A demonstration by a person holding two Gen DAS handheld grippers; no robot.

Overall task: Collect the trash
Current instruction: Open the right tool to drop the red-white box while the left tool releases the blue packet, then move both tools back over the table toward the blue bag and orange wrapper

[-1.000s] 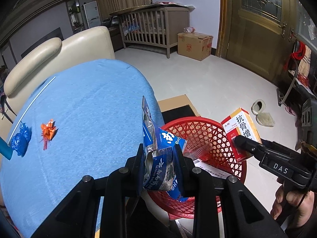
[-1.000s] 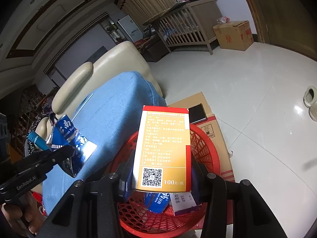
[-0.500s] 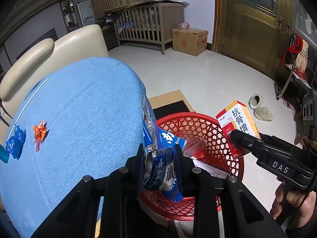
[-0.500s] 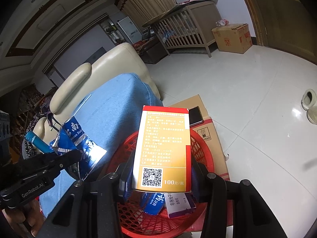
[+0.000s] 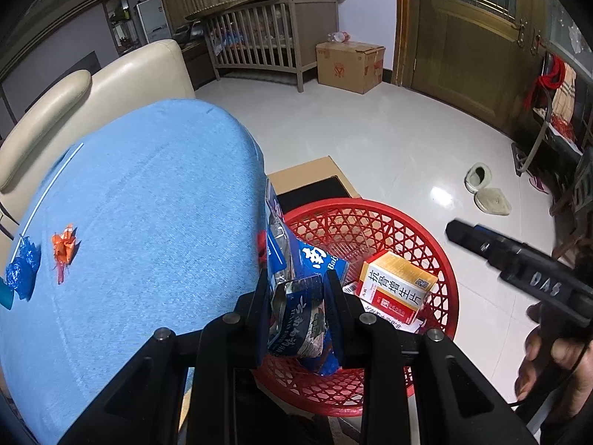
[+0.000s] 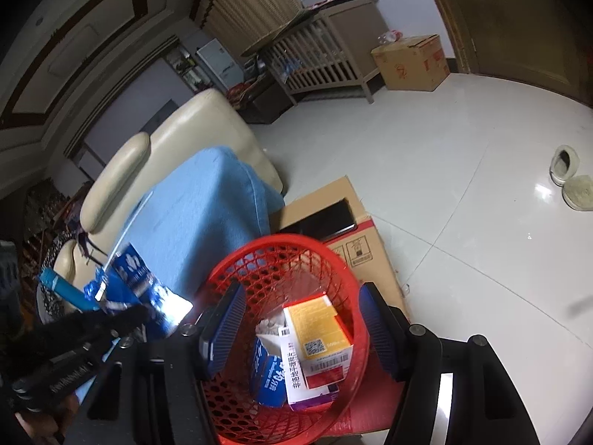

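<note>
We hold the right gripper [image 6: 296,328] over the red basket [image 6: 229,274] with its jaws standing wide and nothing between them. The yellow-and-red medicine box [image 6: 318,337] lies inside the basket on top of a white-and-purple carton [image 6: 296,374] and a blue packet [image 6: 268,378].

The left gripper [image 5: 298,306] is clamped on a crumpled blue-and-silver wrapper [image 5: 296,319], poised at the near rim of the basket, partly over it.

Step in hand, as we judge it: the box drop is finished and the wrapper is next. The move calls for shifting the left gripper further over the basket's middle, then opening so the light foil falls inside rather than catching on the rim.

Still out on the blue cloth [image 5: 148,222]: an orange wrapper [image 5: 65,248] and a blue foil wad [image 5: 20,272], just beside each other, well apart from the basket.

Writing: the box reads 抗骨增生片, with a QR code and barcode on its side. The right gripper's body shows "DAS". The wrapper's print is too creased to read fully.
</note>
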